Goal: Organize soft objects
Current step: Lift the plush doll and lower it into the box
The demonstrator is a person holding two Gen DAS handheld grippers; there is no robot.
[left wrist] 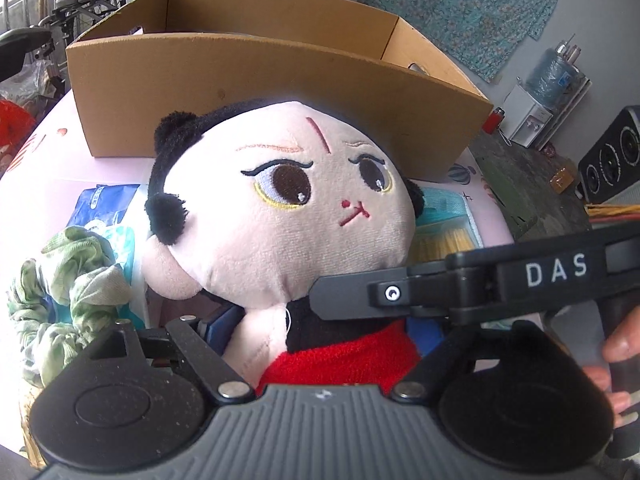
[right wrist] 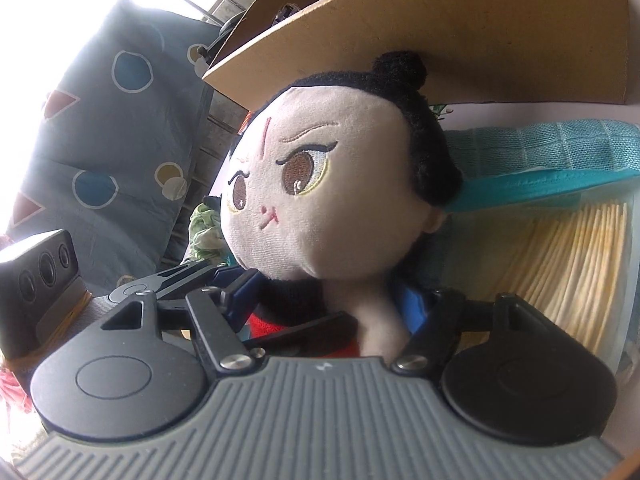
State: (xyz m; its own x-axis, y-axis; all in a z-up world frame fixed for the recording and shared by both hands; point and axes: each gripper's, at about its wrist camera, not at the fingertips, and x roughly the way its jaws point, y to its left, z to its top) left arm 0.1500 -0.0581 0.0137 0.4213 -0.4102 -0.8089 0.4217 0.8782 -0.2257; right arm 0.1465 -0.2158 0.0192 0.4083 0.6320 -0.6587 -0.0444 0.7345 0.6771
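A plush doll (left wrist: pixel 280 200) with a pale face, black hair buns and a red and black top fills the left wrist view, and the right wrist view (right wrist: pixel 332 184) too. My left gripper (left wrist: pixel 324 336) is closed around the doll's body at the red top. My right gripper (right wrist: pixel 332 320) grips the doll's neck and shoulder from the other side; its black arm marked DAS (left wrist: pixel 500 280) crosses the left view. An open cardboard box (left wrist: pixel 260 80) stands just behind the doll's head and shows in the right wrist view (right wrist: pixel 460 32).
A green scrunchie (left wrist: pixel 68 280) and a blue tissue pack (left wrist: pixel 104 204) lie left of the doll. A teal cloth (right wrist: pixel 540 148) and a pack of yellow sheets (right wrist: pixel 560 264) lie on the right. The table (left wrist: pixel 40 184) is pink. A patterned cushion (right wrist: pixel 108 132) hangs left.
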